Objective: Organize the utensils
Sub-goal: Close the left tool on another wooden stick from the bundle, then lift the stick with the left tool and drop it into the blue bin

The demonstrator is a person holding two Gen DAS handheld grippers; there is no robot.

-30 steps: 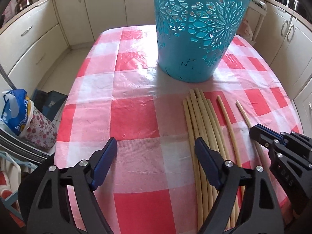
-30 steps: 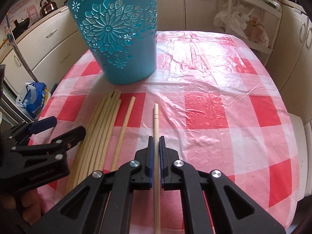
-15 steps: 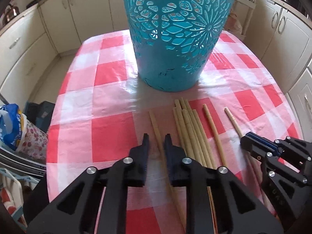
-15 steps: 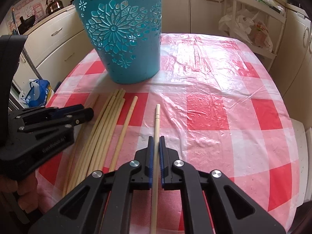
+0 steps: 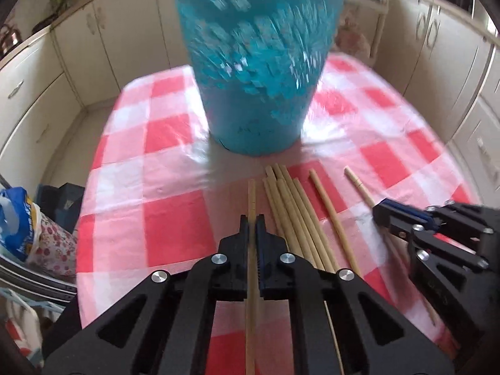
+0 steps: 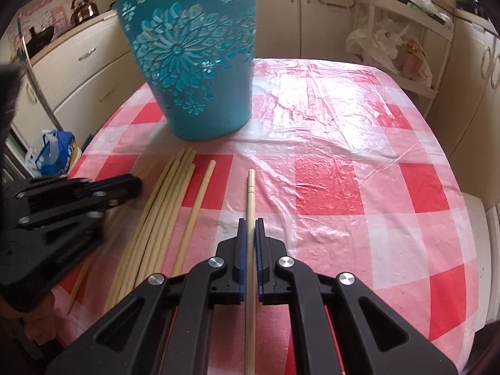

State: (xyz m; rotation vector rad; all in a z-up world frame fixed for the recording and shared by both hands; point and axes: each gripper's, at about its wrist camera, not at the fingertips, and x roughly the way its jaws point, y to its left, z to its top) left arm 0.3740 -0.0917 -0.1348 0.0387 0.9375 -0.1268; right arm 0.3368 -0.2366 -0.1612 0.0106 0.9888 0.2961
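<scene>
A tall turquoise cut-out basket [image 6: 193, 62] stands upright at the back of the red-and-white checked table; the left wrist view shows the basket [image 5: 256, 72] blurred. In front of it lies a bundle of several wooden chopsticks [image 5: 290, 212], with one loose chopstick [image 5: 325, 206] to its right. My left gripper [image 5: 252, 218] is closing its jaws the last bit, and the pads press on a single chopstick [image 5: 251, 193] left of the bundle. My right gripper [image 6: 248, 222] is shut on another chopstick [image 6: 250, 187], right of the loose one. Both held sticks point at the basket.
The glossy plastic tablecloth [image 6: 343, 156] stretches bare to the right of the chopsticks. Cream cabinets surround the table. Bags [image 5: 18, 218] sit on the floor at the left. A shelf with plastic bags [image 6: 390, 47] stands behind the table's far right corner.
My left gripper went from wide open over the cloth to shut on one chopstick, which now lies apart from the bundle. The right gripper kept still, holding its chopstick.
</scene>
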